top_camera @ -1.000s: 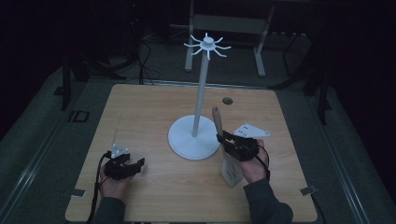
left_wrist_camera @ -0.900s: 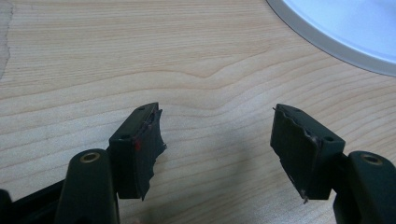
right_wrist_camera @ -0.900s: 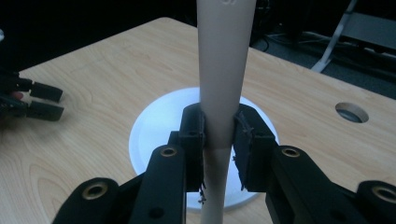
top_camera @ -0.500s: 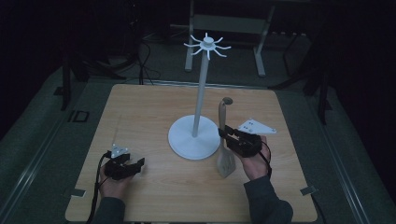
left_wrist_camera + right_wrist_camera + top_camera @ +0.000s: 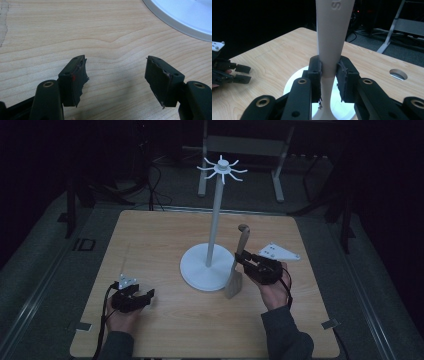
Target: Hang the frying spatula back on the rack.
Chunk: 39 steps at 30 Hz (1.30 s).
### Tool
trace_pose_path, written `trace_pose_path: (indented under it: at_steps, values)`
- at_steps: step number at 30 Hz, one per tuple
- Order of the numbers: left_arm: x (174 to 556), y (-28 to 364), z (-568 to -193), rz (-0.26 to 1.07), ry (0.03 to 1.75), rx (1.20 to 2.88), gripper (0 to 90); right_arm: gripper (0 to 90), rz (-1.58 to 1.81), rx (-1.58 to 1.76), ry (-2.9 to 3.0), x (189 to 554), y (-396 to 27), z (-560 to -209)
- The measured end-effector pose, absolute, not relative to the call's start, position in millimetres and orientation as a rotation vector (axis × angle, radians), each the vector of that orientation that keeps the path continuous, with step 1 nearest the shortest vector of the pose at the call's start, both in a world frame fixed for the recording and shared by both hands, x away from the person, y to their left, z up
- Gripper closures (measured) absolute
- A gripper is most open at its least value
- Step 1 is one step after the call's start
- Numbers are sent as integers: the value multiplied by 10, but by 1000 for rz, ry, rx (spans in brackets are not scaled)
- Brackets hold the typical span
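While the left claw [image 5: 145,296] rests released on the pale wood-grain counter [image 5: 160,245], the right claw [image 5: 241,256] pinches a smooth, beige flat-bladed spatula [image 5: 237,270] by its tapering handle, upright beside the white stand's [image 5: 215,220] round base.

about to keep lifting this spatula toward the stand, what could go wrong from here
1. The right hand-held gripper pinches the spatula on its narrow handle, blade hanging low; it could swivel or slip in the jaws.
2. The spatula stands right beside the white stand; a sideways swing could knock the thin pole or its base.
3. The left hand-held gripper rests open on the table, too far off to steady either quickly.
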<state>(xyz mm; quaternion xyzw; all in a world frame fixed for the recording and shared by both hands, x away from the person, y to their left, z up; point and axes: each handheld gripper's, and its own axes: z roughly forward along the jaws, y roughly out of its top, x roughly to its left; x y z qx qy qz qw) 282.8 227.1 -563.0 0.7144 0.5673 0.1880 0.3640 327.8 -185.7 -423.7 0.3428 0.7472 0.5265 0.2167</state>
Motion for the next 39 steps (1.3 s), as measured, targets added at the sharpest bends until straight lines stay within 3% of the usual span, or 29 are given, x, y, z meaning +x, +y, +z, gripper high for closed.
trace_pose_path:
  at_steps: [39]
  values:
    - [2830, 2272, -5632, 486, 1460, 1840, 338, 745, 1602, 914, 1969, 3478, -1951, -3727]
